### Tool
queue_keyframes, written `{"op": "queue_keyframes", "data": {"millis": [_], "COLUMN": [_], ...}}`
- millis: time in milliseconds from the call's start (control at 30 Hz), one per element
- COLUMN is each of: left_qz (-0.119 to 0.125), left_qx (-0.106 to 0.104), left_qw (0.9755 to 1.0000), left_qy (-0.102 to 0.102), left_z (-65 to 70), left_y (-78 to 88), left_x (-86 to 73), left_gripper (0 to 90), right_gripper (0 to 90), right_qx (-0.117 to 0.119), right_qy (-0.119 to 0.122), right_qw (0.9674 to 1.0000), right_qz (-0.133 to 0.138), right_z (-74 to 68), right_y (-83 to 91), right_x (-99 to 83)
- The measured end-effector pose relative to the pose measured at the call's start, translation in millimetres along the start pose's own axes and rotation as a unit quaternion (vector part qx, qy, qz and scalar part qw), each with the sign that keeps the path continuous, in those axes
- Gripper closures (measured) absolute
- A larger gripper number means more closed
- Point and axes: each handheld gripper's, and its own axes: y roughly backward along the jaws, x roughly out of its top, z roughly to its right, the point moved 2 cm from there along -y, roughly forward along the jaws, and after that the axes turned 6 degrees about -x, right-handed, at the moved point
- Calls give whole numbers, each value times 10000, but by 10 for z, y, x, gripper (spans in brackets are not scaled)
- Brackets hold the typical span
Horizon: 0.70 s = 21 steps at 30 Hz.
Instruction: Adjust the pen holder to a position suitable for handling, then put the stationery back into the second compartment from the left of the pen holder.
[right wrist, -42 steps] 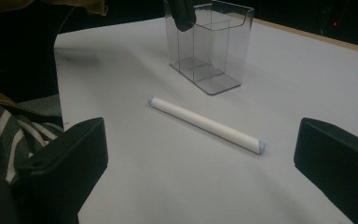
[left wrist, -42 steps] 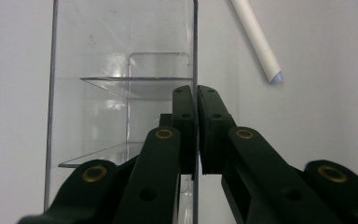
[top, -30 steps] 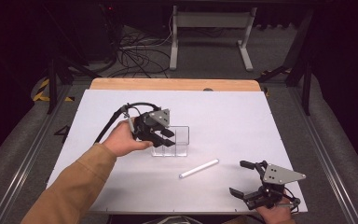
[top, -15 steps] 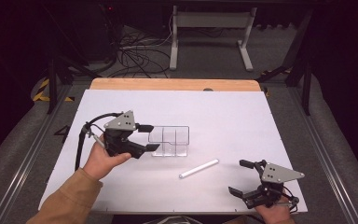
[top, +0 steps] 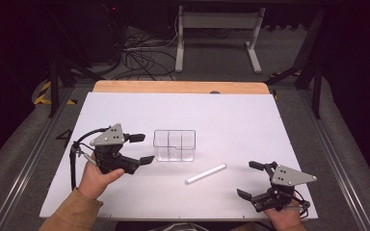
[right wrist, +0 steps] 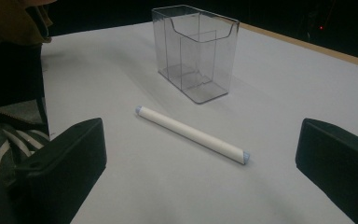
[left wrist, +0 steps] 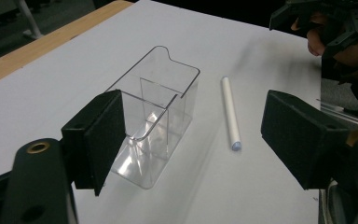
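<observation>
A clear plastic box (top: 174,145) with inner dividers stands upright in the middle of the white table cover (top: 231,115). Just left of it, my left gripper (top: 142,149) points at the box without touching it. Its jaws have just been opening and stand open with nothing between them. In the left gripper view the box (left wrist: 154,107) stands just ahead of the left gripper (left wrist: 196,121). A white tube (top: 205,174) lies flat to the right of the box, nearer me. My right gripper (top: 250,179) rests open at the front right, facing the tube (right wrist: 191,134) and the box (right wrist: 196,51).
A wooden table edge (top: 178,86) runs along the far side. Beyond it are a dark floor with cables (top: 139,53) and a metal stand (top: 217,29). Metal rails (top: 33,159) flank the table.
My left gripper let go of the clear box, drew back to the left and opened its jaws. The box, the tube and my right gripper stayed put.
</observation>
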Motion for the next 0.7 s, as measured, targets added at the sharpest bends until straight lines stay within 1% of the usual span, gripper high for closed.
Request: {"op": "queue_keyframes", "data": {"millis": [33, 67, 100, 167, 200, 267, 300, 367, 400, 433, 467, 533, 600, 633, 667, 700], "left_qz": [35, 57, 54, 33, 25, 13, 18, 134, 172, 286, 338, 320, 297, 312, 318, 337], "left_qx": [30, 61, 102, 186, 244, 368, 413, 467, 507, 624, 687, 734, 891, 936, 944, 985], "left_qw": [10000, 10000, 9999, 9998, 9997, 9993, 9991, 9986, 9983, 9974, 9968, 9965, 9953, 9948, 9947, 9941], "left_qy": [17, 55, 78, 82, 83, 56, 71, 190, 230, 228, 208, 256, 216, 235, 249, 307], "left_z": [0, 1, 1, 5, 14, 33, 39, 52, 58, 71, 78, 100, 119, 134, 139, 143], "left_y": [14, 30, 42, 72, 96, 142, 165, 210, 227, 259, 277, 303, 323, 330, 336, 340], "left_x": [-22, -49, -66, -88, -102, -138, -162, -222, -243, -279, -300, -357, -411, -438, -462, -480], "left_gripper": [224, 219, 193, 179, 159, 151, 143, 142, 140, 140, 153, 151, 145, 133, 121, 121], "right_gripper": [24, 24, 24, 24, 24, 24, 21, 18, 16, 13, 10, 10, 10, 10, 9, 9], "right_qx": [0, -10, -34, -39, -75, -92, -77, -86, -63, -19, -9, 1, 8, 8, 2, 2], "right_qy": [0, 15, -25, -21, -38, -20, -22, 10, 6, -21, -10, 30, 32, 104, 132, 132], "right_qw": [10000, 10000, 10000, 10000, 10000, 10000, 10000, 10000, 10000, 9999, 9998, 9998, 9998, 9997, 9997, 9997], "right_qz": [0, -55, -59, -42, -1, 17, -29, -49, -76, -115, -184, -194, -196, -211, -225, -225], "right_z": [0, 5, 20, 28, 33, 37, 41, 44, 44, 43, 42, 38, 36, 39, 39, 39], "right_y": [0, 10, 33, 38, 52, 53, 40, 32, 20, 16, 9, 14, 18, 23, 24, 24], "right_x": [0, 5, 18, 21, 29, 30, 25, 24, 28, 33, 54, 77, 85, 93, 96, 96]}}
